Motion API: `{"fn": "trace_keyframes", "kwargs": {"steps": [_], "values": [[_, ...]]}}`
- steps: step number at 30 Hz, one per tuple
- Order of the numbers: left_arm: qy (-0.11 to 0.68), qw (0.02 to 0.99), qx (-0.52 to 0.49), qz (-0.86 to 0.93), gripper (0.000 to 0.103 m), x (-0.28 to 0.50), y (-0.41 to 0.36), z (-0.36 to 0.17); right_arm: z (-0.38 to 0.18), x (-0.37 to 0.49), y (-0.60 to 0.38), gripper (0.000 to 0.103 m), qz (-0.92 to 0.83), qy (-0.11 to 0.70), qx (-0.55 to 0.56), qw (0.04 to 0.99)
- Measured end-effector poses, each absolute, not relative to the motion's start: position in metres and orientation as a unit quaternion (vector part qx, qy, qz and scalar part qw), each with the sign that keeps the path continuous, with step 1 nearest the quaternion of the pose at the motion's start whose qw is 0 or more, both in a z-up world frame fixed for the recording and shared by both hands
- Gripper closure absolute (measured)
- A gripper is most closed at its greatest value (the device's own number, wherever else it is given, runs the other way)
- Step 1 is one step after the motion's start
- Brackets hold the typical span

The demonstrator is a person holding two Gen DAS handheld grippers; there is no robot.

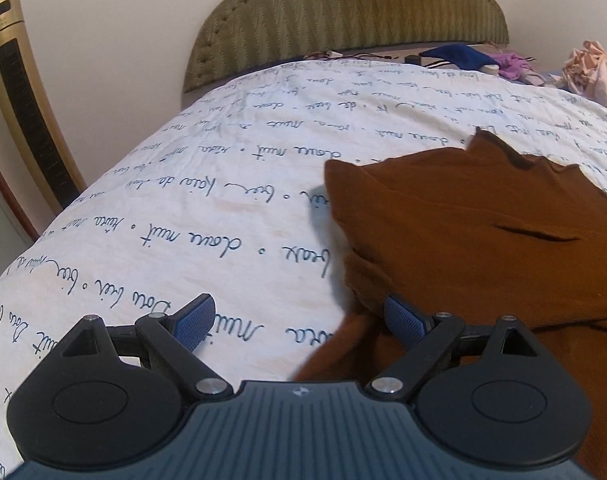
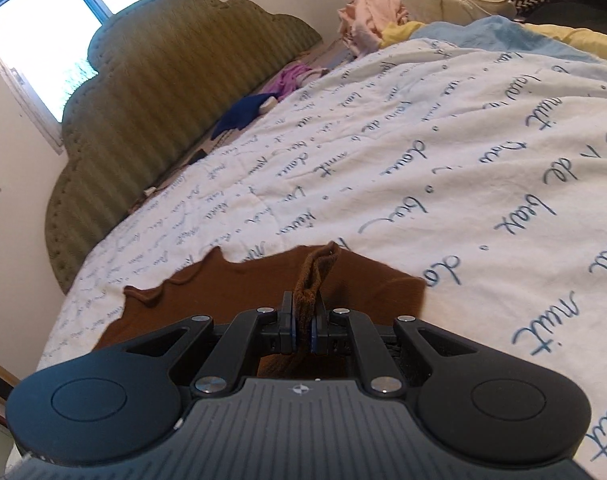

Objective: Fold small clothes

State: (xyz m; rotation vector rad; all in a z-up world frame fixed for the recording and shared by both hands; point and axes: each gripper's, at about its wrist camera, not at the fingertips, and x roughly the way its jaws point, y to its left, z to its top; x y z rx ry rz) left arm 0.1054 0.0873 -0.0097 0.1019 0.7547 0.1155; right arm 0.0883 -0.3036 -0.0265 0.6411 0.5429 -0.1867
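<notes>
A rust-brown knit garment with a wavy scalloped hem [image 1: 483, 240] lies spread on our bed, on a white quilted bedspread printed with blue cursive writing [image 1: 223, 208]. In the right wrist view the same garment [image 2: 231, 300] sits just ahead of our right gripper [image 2: 303, 332], whose jaws are clamped on a bunched fold of the brown fabric that stands up between the blue pads. In the left wrist view our left gripper [image 1: 303, 320] hovers low over the garment's near left edge with its jaws wide apart; its right-hand pad [image 1: 405, 322] is just beside the cloth, perhaps touching it, while the other pad is over bare bedspread. Beyond the garment stands an olive-green padded headboard with a scalloped top [image 1: 343, 16]. Near it lie a dark blue cloth [image 1: 459, 56], a purple cloth [image 1: 511, 64] and a pile of pale pink clothes [image 1: 595, 72]. A gold tower fan [image 1: 19, 100] stands at the left of the bed, and a bright window [image 2: 43, 40] shows beside the headboard in the right wrist view.
</notes>
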Motion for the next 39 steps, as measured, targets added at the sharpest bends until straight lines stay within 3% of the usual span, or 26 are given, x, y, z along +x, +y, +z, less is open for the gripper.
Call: {"fn": "trace_keyframes", "kwargs": {"steps": [7,9,10,13,17,21,39], "values": [[0.368,0.927,0.059,0.048,0.011,0.099,0.081,-0.01,-0.005,0.064,-0.279,0.074,-0.118,0.22,0.219,0.943],[0.37,0.926,0.058,0.047,0.01,0.098,0.079,-0.011,-0.007,0.068,-0.266,0.052,-0.076,0.244,0.199,0.946],[0.371,0.926,0.057,0.047,0.011,0.098,0.079,-0.012,-0.011,0.072,-0.261,0.047,-0.062,0.266,0.193,0.942],[0.373,0.925,0.057,0.046,0.011,0.094,0.078,-0.012,-0.028,0.078,-0.255,0.047,-0.086,0.302,0.179,0.932],[0.371,0.925,0.061,0.046,0.011,0.089,0.077,-0.011,-0.022,0.064,-0.248,0.045,-0.086,0.283,0.186,0.937],[0.375,0.924,0.054,0.045,0.01,0.087,0.077,-0.011,-0.013,0.048,-0.232,0.035,-0.057,0.278,0.176,0.943],[0.392,0.918,0.054,0.035,0.01,0.058,0.083,-0.021,-0.024,-0.016,-0.197,0.025,0.02,0.327,0.195,0.925]]}}
